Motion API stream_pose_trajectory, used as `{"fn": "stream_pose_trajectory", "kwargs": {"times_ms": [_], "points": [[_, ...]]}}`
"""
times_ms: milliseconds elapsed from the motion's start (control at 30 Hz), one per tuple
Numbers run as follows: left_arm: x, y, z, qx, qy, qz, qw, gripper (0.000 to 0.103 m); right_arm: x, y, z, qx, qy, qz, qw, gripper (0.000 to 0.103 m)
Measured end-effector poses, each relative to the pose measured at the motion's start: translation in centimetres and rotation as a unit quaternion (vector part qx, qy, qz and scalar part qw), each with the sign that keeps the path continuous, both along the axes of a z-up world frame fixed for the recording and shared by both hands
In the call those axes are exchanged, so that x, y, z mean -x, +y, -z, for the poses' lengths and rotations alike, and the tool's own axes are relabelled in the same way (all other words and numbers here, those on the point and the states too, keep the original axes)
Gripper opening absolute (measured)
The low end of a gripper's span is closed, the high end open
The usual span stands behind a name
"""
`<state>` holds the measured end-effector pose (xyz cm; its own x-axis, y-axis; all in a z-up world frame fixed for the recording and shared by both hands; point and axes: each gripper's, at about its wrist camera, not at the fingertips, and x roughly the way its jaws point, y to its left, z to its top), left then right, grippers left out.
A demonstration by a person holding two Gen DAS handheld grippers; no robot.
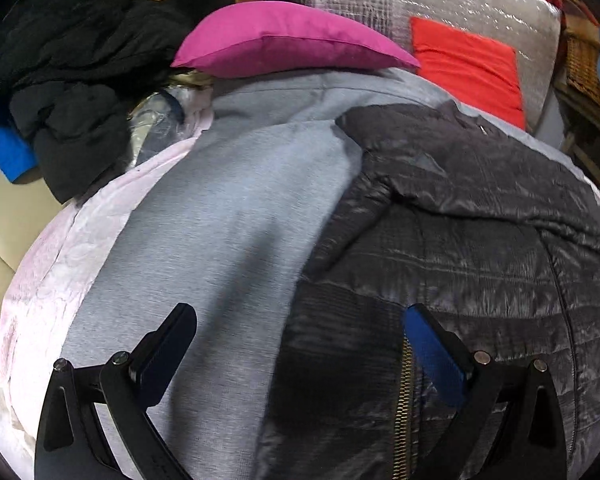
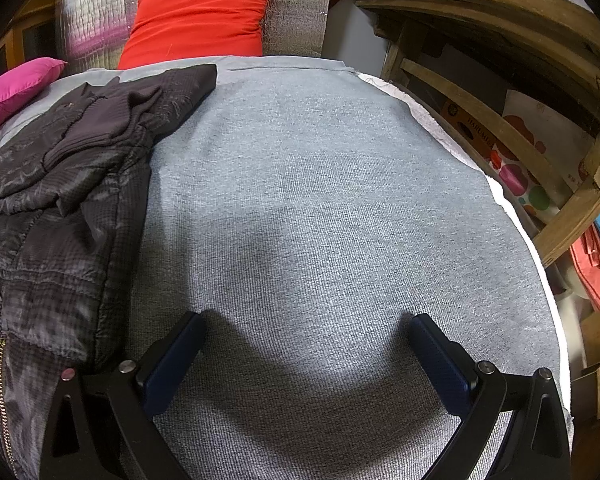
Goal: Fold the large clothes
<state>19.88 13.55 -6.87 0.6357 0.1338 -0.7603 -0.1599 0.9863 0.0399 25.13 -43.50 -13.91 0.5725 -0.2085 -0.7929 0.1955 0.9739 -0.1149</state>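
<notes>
- Dark quilted jacket (image 1: 460, 216) lies spread on the grey cover (image 2: 320, 200) of the bed, toward its left side as the right wrist view shows it; brass zipper (image 1: 404, 408) runs toward the near edge. Judged: laid flat so panels can be folded over one another.
- Upper part of the jacket is rumpled; a sleeve or collar section (image 2: 112, 120) is bunched toward the far edge. Needs smoothing before a clean fold, by my reading.
- Left gripper (image 1: 300, 344): jaws spread wide, nothing between them. It hangs low over the jacket's left margin, one finger (image 1: 168, 352) over bare grey cover, the other just beside the zipper. Pose suggests lining up on the hem or side edge.
- Right gripper (image 2: 306, 352): jaws equally wide, empty, hovering over bare cover right of the jacket, which reaches its left finger's base. Shadow directly beneath, so close to the surface.
- Pink pillow (image 1: 284, 40) and red pillow (image 2: 200, 12) sit at the far edge, well clear of the jacket.
- Heap of dark clothes (image 1: 72, 92) off the far left corner; presumably waiting.
- Folding judged not yet begun.
</notes>
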Motion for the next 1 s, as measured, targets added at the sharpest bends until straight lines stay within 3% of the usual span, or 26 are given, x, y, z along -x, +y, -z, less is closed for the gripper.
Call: {"fn": "stream_pose_trajectory", "kwargs": {"times_ms": [333,433,567,667,733,900,1000], "points": [[-0.4,-0.7,0.9,-0.009,0.020,0.000,0.9998,0.103,0.1,-0.2,-0.1,-0.004,0.001,-0.002,1.000,0.103],[-1.0,-0.3,0.3,0.002,0.012,0.000,0.9999,0.103,-0.2,-0.5,-0.5,-0.012,0.027,-0.017,0.999,0.103],[-3.6,0.6,-0.6,0.026,0.000,-0.001,0.9997,0.103,0.4,-1.2,-3.4,-0.097,-0.018,-0.004,0.995,0.103],[-6.3,1.1,-0.7,0.053,-0.001,-0.001,0.9986,0.103,-1.0,-1.2,-5.4,-0.178,-0.045,-0.023,0.983,0.103],[-8.6,1.5,-0.5,0.073,0.002,-0.002,0.9973,0.103,-3.2,-1.1,-5.8,-0.248,-0.046,-0.045,0.967,0.103],[-12.9,1.6,0.3,0.124,0.019,-0.002,0.9922,0.103,-8.6,-1.0,-5.0,-0.336,-0.041,-0.041,0.940,0.102],[-14.7,1.1,0.4,0.138,0.020,0.010,0.9902,0.103,-11.4,-0.1,-3.6,-0.370,-0.014,-0.054,0.927,0.089]]}}
